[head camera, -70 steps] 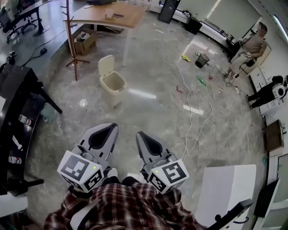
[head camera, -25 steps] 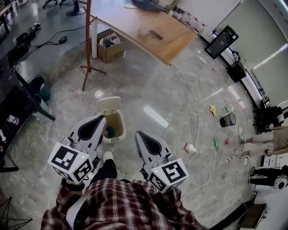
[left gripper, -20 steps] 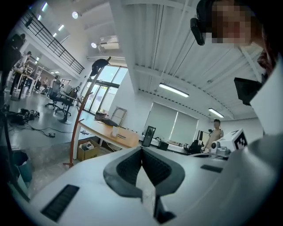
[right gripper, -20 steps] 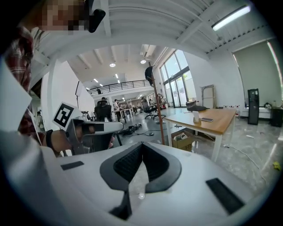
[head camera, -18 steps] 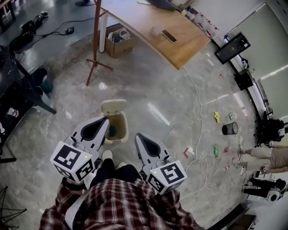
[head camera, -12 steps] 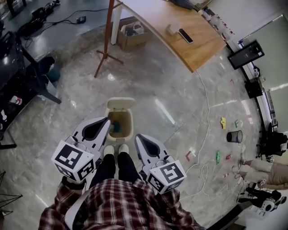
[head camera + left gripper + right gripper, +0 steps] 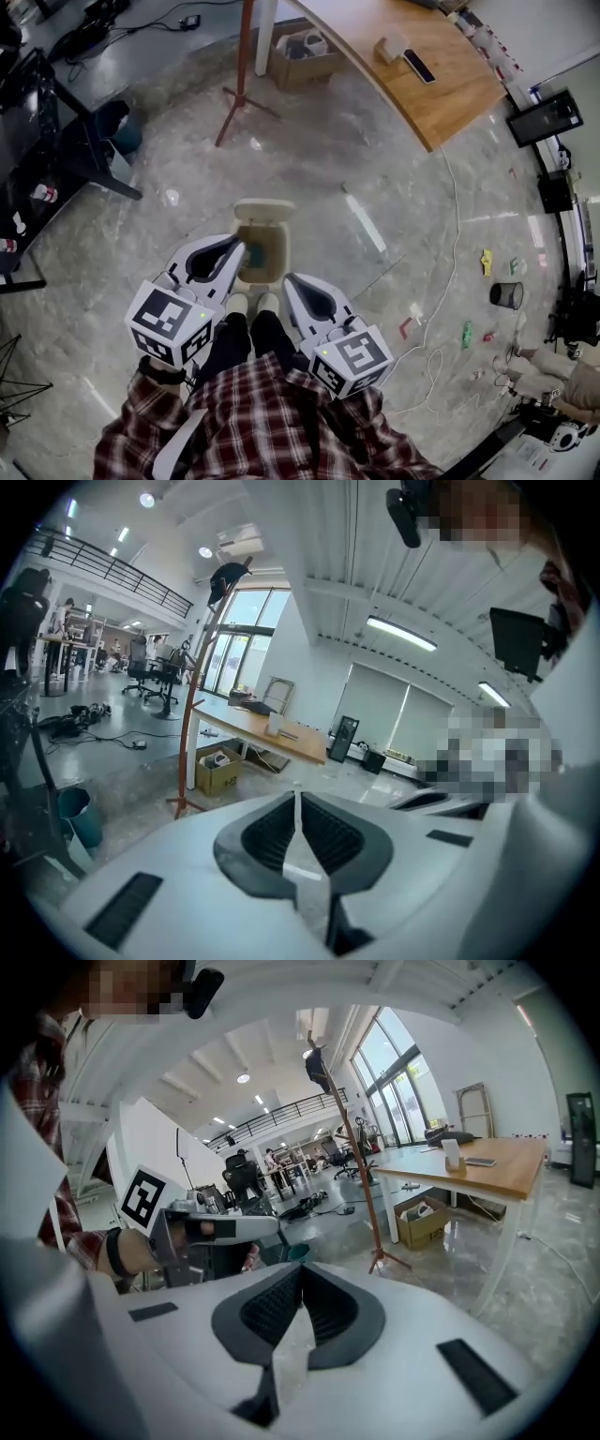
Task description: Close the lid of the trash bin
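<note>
Grey marble floor, open trash bin (image 7: 275,251) below both grippers.
Its lid (image 7: 263,210) stands raised at the bin's far edge; likely light, hinged plastic, best pushed at its top rim. The left gripper (image 7: 235,247) overlaps the bin's left rim, the right gripper (image 7: 290,280) is near-right of it; both pinched together, empty.

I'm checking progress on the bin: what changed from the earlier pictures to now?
The person has walked up to the trash bin; it now stands at their feet, close to the left gripper. Unchanged: its lid is up, and the left gripper and right gripper are shut and empty.
</note>
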### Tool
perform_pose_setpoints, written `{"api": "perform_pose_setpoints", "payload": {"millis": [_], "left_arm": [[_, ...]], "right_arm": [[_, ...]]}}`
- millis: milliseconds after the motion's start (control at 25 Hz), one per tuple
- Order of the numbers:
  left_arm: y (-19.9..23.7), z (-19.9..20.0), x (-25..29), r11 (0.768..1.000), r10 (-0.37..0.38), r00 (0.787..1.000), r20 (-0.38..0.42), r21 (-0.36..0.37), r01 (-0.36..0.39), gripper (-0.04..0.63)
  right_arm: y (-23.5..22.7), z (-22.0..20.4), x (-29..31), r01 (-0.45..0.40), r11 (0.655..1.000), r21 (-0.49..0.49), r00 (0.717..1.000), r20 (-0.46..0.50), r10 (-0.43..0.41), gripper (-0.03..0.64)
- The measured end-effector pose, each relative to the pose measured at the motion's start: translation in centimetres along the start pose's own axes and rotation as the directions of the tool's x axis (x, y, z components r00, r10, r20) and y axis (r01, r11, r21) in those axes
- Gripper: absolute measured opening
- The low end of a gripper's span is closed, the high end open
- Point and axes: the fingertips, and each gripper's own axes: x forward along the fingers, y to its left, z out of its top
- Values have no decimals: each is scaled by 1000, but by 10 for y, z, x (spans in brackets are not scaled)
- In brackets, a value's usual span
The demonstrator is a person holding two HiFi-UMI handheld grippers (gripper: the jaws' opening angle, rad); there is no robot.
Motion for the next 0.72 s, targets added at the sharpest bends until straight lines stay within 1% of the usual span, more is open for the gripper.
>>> {"api": "perform_pose_setpoints", "payload": {"millis": [160,240,360,480,640,720], "left_arm": [[17,-20,26,1000,17,997,-73,24,-15,14],[27,-29,41,999,21,993,-112,32,-17,58],[40,-48,65,999,21,985,-171,46,-13,98],[47,-70,90,997,-1,970,-245,76,20,140],[58,-97,119,988,-4,945,-327,146,54,141],[64,-109,135,984,-1,934,-358,166,65,141]], "right_arm": [[-14,-13,11,-33,999,8,999,-40,34,12],[-20,-20,17,-48,999,13,997,-61,49,12],[-30,-35,25,-61,997,38,994,-86,64,12],[-38,-50,30,-65,996,65,992,-105,72,12],[-51,-70,34,-46,994,102,992,-115,57,12],[-56,-85,33,-39,991,127,991,-123,55,12]]}}
